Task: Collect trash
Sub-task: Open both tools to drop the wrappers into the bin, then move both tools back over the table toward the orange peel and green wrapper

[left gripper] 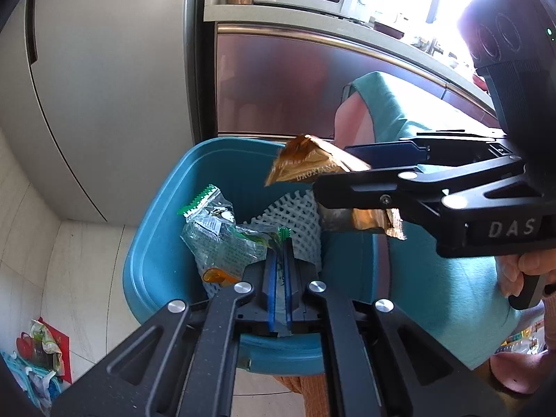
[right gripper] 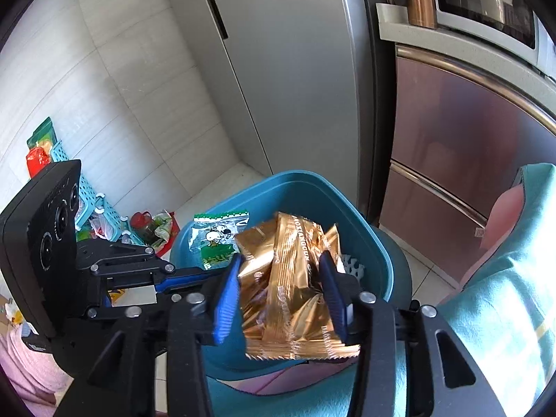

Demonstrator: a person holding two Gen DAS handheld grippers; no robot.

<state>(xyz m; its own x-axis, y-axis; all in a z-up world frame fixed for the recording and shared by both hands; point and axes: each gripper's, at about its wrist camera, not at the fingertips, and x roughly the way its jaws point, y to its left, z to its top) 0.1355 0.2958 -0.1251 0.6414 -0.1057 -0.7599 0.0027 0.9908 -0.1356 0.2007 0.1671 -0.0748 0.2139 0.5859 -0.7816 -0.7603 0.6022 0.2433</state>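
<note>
A blue trash bin (left gripper: 163,229) stands on the floor by the fridge; it also shows in the right wrist view (right gripper: 299,184). My left gripper (left gripper: 280,264) is shut on a clear green-edged snack wrapper (left gripper: 219,239) and holds it over the bin's mouth. White foam netting (left gripper: 295,215) lies inside the bin. My right gripper (right gripper: 281,278) is shut on a crumpled gold wrapper (right gripper: 288,278) above the bin's right side; it shows in the left wrist view (left gripper: 309,166) too.
A grey fridge (left gripper: 104,87) and a steel cabinet front (left gripper: 278,87) stand behind the bin. More wrappers and a light blue basket (right gripper: 90,205) lie on the tiled floor at left. A teal cloth (left gripper: 434,260) covers the person's lap at right.
</note>
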